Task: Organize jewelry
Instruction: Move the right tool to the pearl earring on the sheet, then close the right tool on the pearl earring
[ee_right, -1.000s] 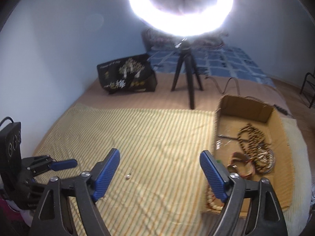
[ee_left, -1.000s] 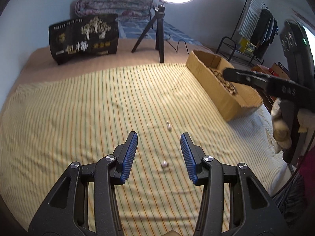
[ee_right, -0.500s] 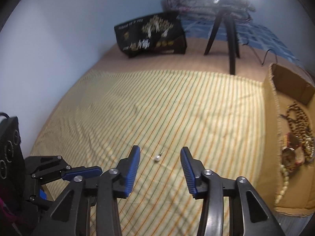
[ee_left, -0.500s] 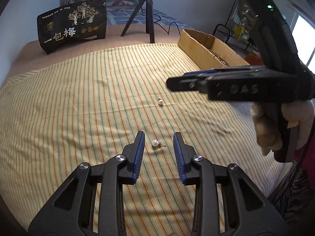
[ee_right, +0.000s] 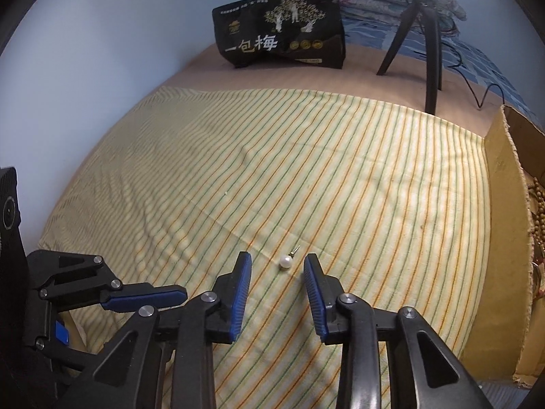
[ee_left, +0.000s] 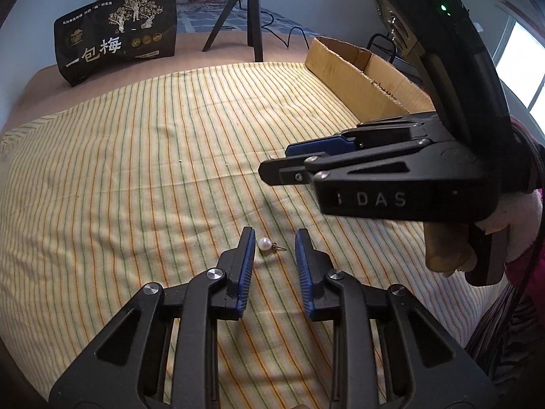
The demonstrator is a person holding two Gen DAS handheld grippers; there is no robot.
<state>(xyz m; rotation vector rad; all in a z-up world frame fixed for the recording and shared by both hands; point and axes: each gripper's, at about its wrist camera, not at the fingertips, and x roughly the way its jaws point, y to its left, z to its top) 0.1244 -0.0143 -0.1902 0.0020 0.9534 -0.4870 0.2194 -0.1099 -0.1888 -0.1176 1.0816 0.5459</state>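
Left wrist view: the left gripper (ee_left: 272, 242) hangs low over a yellow striped cloth (ee_left: 136, 170), jaws apart, framing a pearl stud earring (ee_left: 264, 244) that lies between the tips, nearer the left pad, ready to be pinched. The right gripper (ee_left: 276, 167) crosses the upper right, blocking part of the cardboard box (ee_left: 351, 78); its jaw gap cannot be judged from this side.

Right wrist view: the right gripper (ee_right: 276, 266) is spread too, straddling a 2nd pearl earring (ee_right: 285, 261), its post pointing away. The left gripper (ee_right: 150, 298) sits at lower left. The box (ee_right: 504, 221) is cut off at the right edge; only beads (ee_right: 538, 218) peek out, so its contents stay mostly hidden.
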